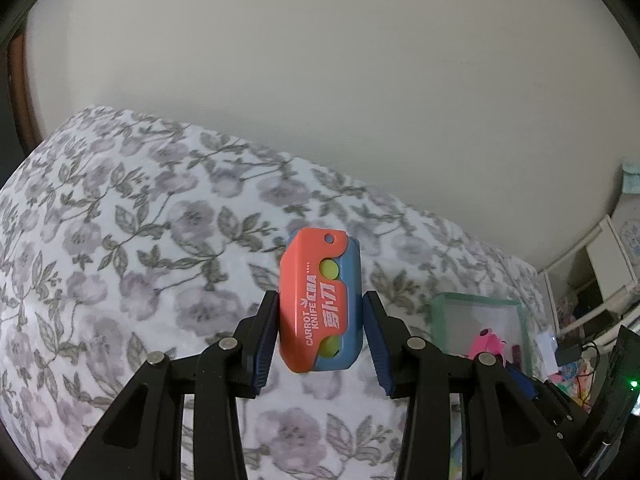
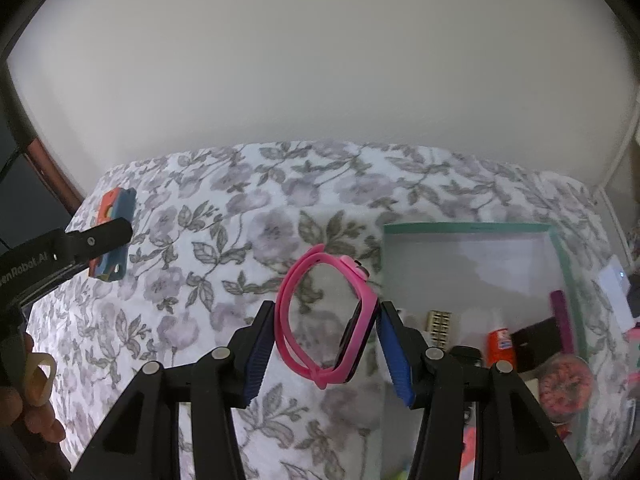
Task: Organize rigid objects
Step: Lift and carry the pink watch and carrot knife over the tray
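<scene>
My left gripper (image 1: 320, 312) is shut on an orange and blue toy marked "CARROT KNIFE" (image 1: 320, 304) and holds it upright above the flowered bed cover (image 1: 140, 240). The same toy (image 2: 114, 236) and the left gripper (image 2: 110, 236) show at the far left of the right wrist view. My right gripper (image 2: 326, 328) is shut on a pink wristband watch (image 2: 328, 316), held above the cover just left of a clear box with a green rim (image 2: 472, 228).
The clear box holds several small items: an orange tube (image 2: 500, 346), a red round thing (image 2: 566, 384), a dark purple strip (image 2: 562, 320). In the left wrist view the box (image 1: 480, 304) sits right of the gripper. A white wall is behind the bed; shelves and clutter stand at far right.
</scene>
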The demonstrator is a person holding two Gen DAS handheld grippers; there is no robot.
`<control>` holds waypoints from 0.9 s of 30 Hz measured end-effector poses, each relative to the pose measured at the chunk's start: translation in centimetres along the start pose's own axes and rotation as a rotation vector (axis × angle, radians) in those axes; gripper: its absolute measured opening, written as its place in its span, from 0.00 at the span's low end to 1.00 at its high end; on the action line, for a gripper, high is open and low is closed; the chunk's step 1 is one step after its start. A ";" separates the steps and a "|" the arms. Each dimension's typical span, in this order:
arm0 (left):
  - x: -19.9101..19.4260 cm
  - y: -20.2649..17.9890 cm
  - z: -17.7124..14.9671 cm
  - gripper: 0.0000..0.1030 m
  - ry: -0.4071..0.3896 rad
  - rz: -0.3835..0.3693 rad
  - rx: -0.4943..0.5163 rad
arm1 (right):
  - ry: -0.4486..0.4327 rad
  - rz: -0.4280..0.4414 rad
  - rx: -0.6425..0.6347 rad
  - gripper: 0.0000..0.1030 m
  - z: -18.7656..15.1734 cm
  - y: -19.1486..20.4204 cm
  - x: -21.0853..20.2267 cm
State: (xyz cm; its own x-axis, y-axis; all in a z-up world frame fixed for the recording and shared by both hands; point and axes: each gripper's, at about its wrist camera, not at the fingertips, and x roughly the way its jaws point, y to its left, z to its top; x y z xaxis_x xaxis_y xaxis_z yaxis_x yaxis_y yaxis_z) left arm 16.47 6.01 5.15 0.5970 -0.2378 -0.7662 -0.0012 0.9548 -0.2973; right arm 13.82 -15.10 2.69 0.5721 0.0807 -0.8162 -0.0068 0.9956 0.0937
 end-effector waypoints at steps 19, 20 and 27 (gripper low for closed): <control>0.0 -10.7 -2.4 0.42 0.030 -0.143 0.178 | -0.117 -0.180 0.142 0.52 0.9 -12.7 -7.6; 0.1 -11.3 -2.6 0.42 0.037 -0.153 0.186 | -0.121 -0.187 0.155 0.52 0.8 -13.5 -7.9; 1.3 -16.5 -5.0 0.42 0.081 -0.181 0.290 | -0.111 -0.229 0.227 0.53 -0.2 -18.3 -9.0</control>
State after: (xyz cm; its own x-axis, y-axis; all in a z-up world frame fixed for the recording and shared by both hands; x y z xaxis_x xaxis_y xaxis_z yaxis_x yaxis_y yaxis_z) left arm 13.30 -10.93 6.21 0.5012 -0.4101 -0.7620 0.3334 0.9041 -0.2673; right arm 8.60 -34.07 8.18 0.6238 -0.1620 -0.7646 0.3077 0.9502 0.0497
